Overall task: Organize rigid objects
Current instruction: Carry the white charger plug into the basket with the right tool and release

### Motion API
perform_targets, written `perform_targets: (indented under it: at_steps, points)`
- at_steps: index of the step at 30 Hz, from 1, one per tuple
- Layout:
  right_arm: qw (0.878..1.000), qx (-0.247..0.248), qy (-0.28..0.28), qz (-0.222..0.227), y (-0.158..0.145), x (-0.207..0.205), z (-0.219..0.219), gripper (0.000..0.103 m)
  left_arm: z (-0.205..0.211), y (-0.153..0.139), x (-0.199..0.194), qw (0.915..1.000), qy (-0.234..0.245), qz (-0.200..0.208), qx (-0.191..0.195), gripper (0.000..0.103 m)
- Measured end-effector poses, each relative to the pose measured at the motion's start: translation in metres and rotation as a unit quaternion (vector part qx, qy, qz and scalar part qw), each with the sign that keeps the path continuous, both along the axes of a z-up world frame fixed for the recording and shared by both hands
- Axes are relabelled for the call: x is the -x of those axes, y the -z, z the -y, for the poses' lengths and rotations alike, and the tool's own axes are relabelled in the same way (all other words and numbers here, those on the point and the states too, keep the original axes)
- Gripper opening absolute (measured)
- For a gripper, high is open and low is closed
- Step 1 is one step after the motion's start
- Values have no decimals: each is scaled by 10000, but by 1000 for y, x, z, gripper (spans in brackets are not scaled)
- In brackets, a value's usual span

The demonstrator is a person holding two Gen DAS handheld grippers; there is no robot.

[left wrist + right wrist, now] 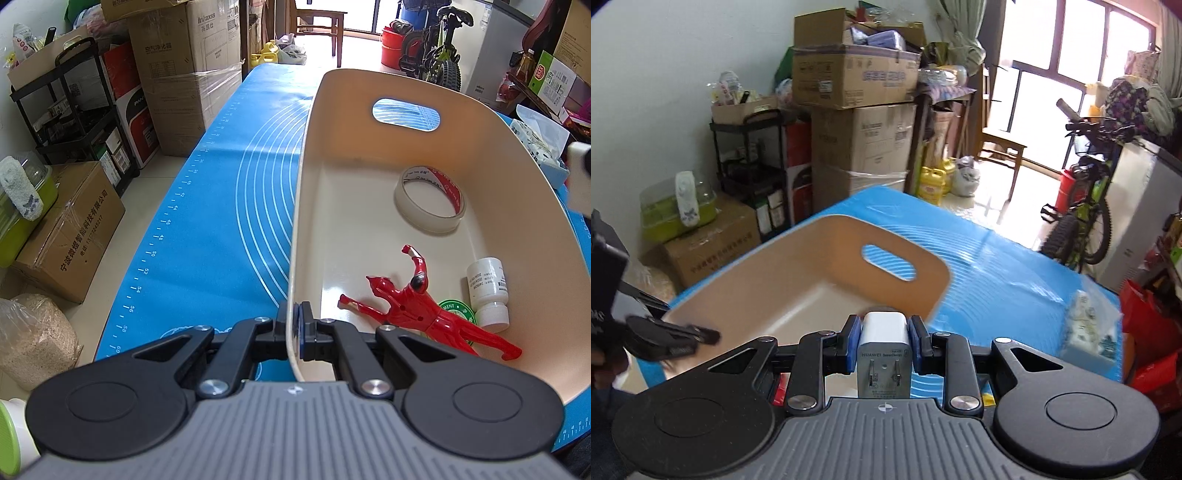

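Observation:
A cream plastic bin (306, 177) with a handle slot stands on the blue mat (221, 206). My left gripper (295, 325) is shut on the bin's near left wall. Inside the bin lie a roll of clear tape (430, 199), a red toy figure (413, 306), a small white bottle (487, 291) and a green round lid (456, 312) partly under the figure. In the right wrist view my right gripper (884, 341) is shut on a white phone charger (884, 350), plug prongs facing the camera, above the bin (798, 291). The left gripper (679, 338) shows at the bin's left rim.
A tissue pack (1089, 339) lies on the mat (997, 273) right of the bin, also at the right edge of the left wrist view as tissue pack (539, 147). Stacked cardboard boxes (184, 74), a black shelf (74, 118) and a bicycle (1086, 206) stand around the table.

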State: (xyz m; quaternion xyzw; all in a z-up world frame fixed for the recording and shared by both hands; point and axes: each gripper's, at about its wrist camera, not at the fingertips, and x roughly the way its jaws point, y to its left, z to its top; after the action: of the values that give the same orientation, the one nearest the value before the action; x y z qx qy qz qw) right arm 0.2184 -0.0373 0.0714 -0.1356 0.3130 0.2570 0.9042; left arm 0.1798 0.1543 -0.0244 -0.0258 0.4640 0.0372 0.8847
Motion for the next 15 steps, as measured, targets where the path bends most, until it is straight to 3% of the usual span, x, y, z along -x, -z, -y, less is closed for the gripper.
perform_targets:
  at_steps: [7, 15]
  points:
    - [9991, 180, -282, -261, 31, 6, -46, 36, 0, 0, 0, 10000, 3, 2, -6, 5]
    - [9954, 595, -194, -722, 73, 3, -67, 36, 0, 0, 0, 10000, 3, 4, 1, 5]
